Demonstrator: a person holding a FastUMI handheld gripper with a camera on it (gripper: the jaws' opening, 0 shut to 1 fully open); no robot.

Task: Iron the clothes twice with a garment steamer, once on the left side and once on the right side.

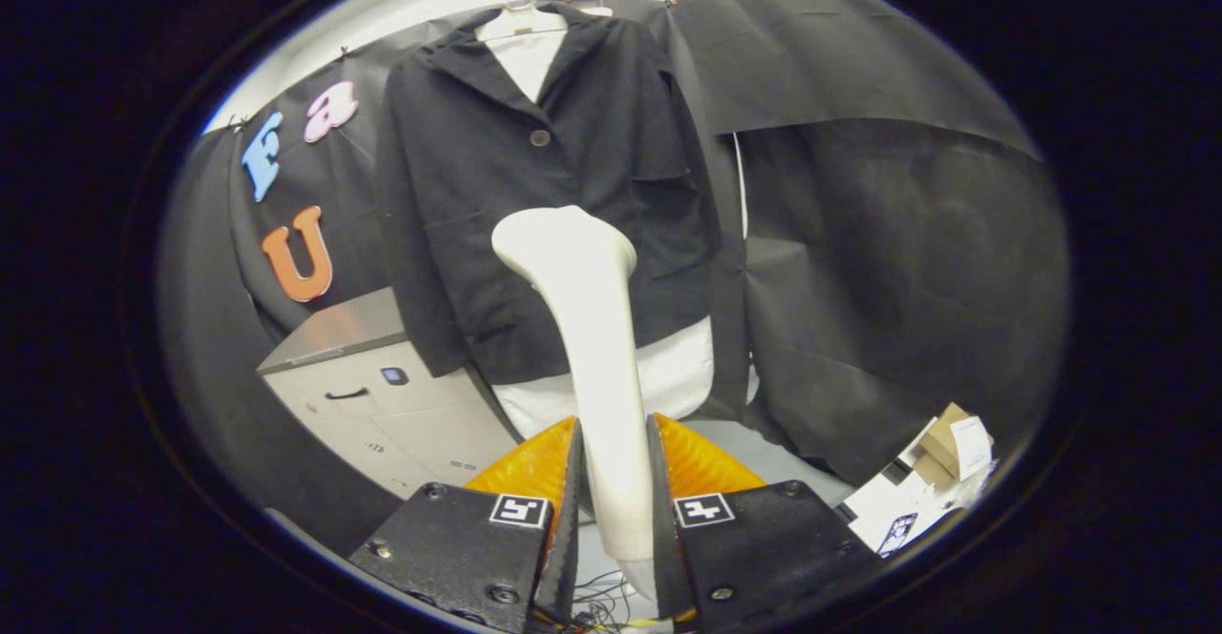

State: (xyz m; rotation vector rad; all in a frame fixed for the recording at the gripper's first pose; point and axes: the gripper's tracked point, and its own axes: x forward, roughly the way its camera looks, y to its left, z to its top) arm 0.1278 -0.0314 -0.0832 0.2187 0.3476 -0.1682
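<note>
A black jacket hangs on a white form against the booth wall, with a white garment showing below its hem. My gripper is shut on the handle of a white garment steamer. The steamer stands upright between the fingers, and its head reaches up in front of the jacket's lower middle, short of the single button. Whether the head touches the cloth I cannot tell.
A grey drawer cabinet stands to the left, below the jacket's sleeve. Cardboard boxes and white packages lie on the floor to the right. Cables run under the fingers.
</note>
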